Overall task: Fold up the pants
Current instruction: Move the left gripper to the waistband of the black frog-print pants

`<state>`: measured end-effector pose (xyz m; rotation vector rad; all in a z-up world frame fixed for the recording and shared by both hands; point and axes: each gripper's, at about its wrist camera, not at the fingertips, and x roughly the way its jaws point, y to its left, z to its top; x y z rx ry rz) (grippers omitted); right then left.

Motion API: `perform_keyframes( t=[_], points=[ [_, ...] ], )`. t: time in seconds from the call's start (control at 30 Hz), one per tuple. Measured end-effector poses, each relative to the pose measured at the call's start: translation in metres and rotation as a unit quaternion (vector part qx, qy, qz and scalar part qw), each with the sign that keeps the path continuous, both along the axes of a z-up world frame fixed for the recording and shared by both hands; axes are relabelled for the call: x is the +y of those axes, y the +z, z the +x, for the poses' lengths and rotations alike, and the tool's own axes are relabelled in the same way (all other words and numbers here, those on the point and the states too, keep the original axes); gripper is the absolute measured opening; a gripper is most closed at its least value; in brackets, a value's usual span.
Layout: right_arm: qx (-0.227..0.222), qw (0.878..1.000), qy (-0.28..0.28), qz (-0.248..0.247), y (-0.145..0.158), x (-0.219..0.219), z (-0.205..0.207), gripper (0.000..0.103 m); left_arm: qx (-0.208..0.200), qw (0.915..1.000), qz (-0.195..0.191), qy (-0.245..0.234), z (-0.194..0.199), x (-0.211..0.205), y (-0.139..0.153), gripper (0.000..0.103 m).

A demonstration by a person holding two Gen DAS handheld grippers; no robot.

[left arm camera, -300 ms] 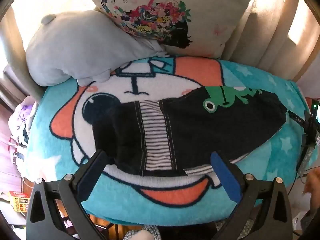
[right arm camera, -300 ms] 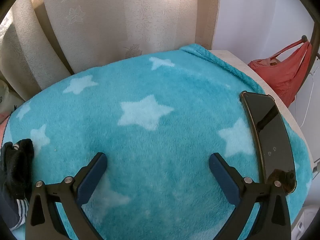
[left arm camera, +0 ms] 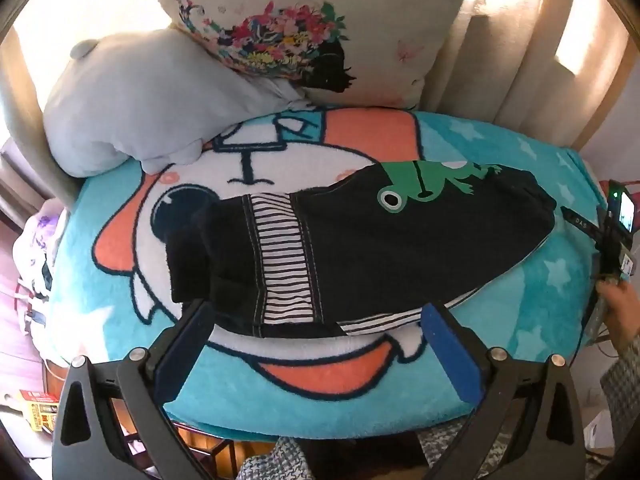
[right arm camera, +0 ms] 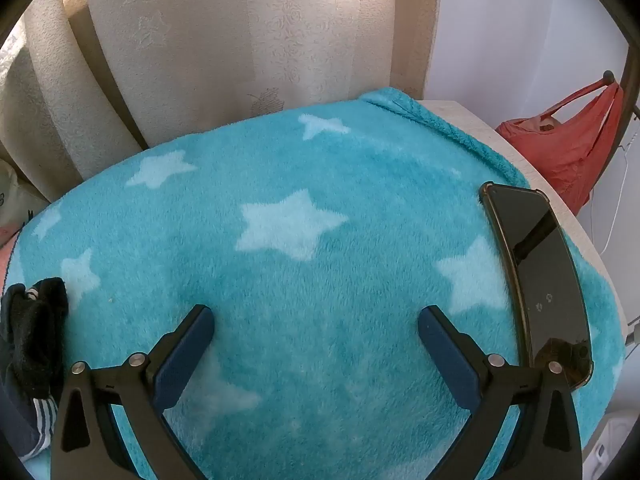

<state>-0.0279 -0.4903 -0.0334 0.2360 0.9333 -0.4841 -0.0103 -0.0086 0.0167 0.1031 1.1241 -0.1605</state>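
Dark pants (left arm camera: 400, 248) unmoved on blanket (right arm camera: 320, 240), both grippers' fingers (left arm camera: 188, 340) (right arm camera: 188, 344) still spread, empty.

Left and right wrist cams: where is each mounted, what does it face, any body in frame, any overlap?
Left wrist: on the open left gripper, facing dark pants on the blanket; a hand and checked sleeve at right.
Right wrist: on the open right gripper, facing starred blanket and a phone; no body.
Shared: blanket, pants' edge.

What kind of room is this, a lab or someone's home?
Most likely a home bedroom or living room: a fleece cartoon blanket with dark pants on it, a floral pillow and drawn curtains behind.
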Motion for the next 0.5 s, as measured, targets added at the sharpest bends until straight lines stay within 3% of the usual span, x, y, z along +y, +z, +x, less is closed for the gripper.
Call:
perform_keyframes(
  t=[0.27,0.5],
  points=[
    [-0.001,1.0,0.001,0.002,0.003,-0.001,-0.001,0.103,-0.01,0.9994,0.017,0.028,-0.013,-0.004,-0.001,0.101],
    [0.03,0.997,0.063,0.017,0.002,-0.005,-0.002,0.103,-0.014,0.9993,0.008,0.034,-0.016,-0.019,-0.001,0.101]
  ],
)
